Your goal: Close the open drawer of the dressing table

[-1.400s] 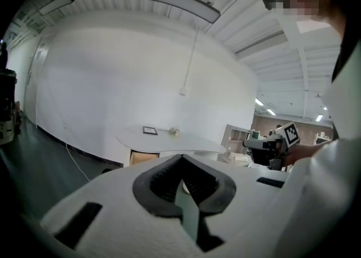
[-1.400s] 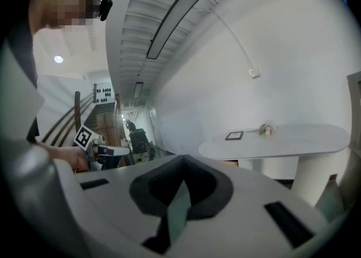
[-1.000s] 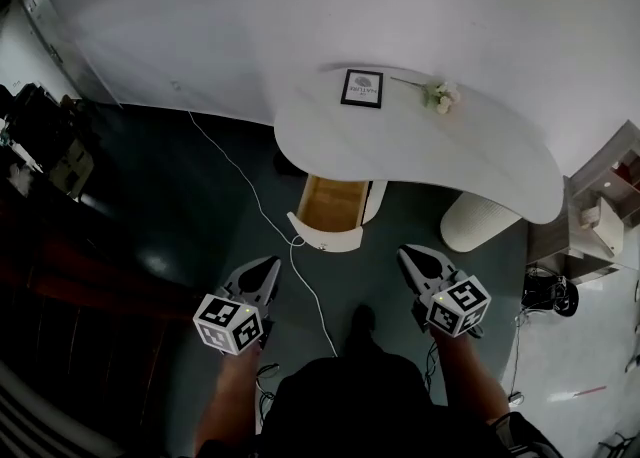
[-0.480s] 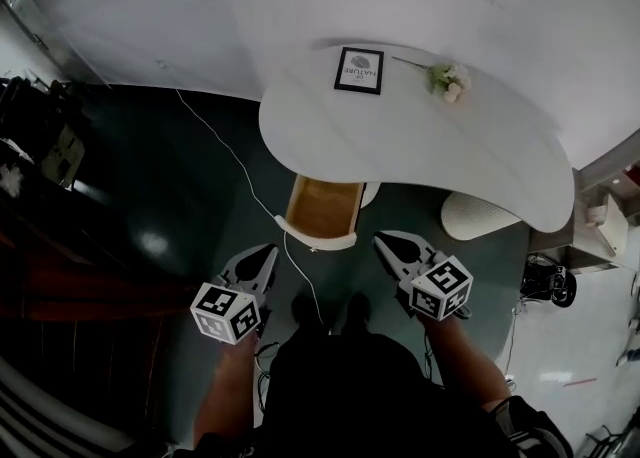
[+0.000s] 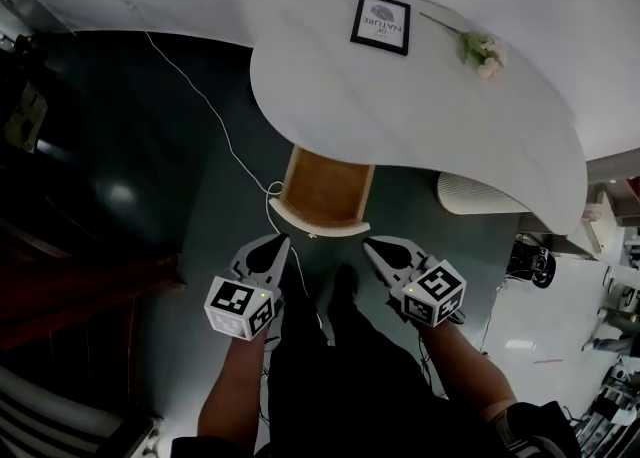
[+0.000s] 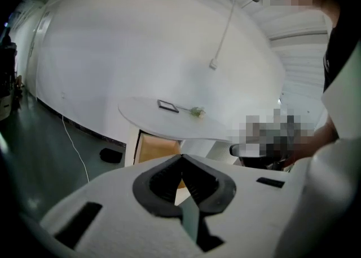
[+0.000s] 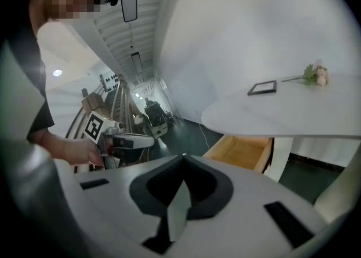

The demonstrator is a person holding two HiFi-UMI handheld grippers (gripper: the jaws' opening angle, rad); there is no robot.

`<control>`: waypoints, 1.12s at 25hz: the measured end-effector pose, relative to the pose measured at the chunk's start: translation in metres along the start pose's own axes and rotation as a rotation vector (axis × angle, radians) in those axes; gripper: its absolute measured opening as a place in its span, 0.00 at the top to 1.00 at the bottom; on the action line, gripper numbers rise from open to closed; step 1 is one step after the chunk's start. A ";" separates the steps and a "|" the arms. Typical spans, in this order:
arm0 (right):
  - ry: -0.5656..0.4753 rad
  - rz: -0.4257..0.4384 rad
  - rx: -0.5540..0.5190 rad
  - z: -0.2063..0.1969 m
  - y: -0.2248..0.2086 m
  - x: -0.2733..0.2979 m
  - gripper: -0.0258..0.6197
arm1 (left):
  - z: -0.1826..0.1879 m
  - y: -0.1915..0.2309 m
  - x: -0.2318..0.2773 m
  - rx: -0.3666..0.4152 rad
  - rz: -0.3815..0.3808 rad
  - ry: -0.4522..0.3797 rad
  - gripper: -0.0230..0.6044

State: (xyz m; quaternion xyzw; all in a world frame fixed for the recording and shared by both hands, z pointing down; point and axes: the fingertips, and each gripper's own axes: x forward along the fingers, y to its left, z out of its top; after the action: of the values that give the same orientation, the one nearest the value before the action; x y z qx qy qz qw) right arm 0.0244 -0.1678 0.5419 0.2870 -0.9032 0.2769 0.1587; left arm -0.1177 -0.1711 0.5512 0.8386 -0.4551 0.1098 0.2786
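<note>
Drawer open; left tongs, right tongs closed

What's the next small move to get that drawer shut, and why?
Probably ease the left gripper forward until its closed tips meet the white front panel of the drawer. The drawer stands pulled out from under the dressing table, wooden inside showing, and the left and right gripper hover just short of it, jaws together, empty.

Head view overhead; both gripper views share drawer
</note>
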 end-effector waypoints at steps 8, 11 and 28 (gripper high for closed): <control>0.056 0.000 0.082 -0.069 -0.004 0.061 0.95 | -0.076 0.048 0.032 -0.038 0.013 0.050 0.95; 0.069 -0.003 0.098 -0.091 -0.010 0.072 0.95 | -0.102 0.058 0.041 -0.056 0.029 0.069 0.95; 0.013 -0.216 0.213 -0.143 -0.076 0.082 0.95 | -0.133 0.091 0.088 -0.064 -0.004 0.085 0.95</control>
State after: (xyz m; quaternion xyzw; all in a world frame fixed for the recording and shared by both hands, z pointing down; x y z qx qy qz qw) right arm 0.0244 -0.1701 0.7231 0.3957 -0.8317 0.3542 0.1619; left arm -0.1343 -0.1967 0.7320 0.8247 -0.4443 0.1303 0.3248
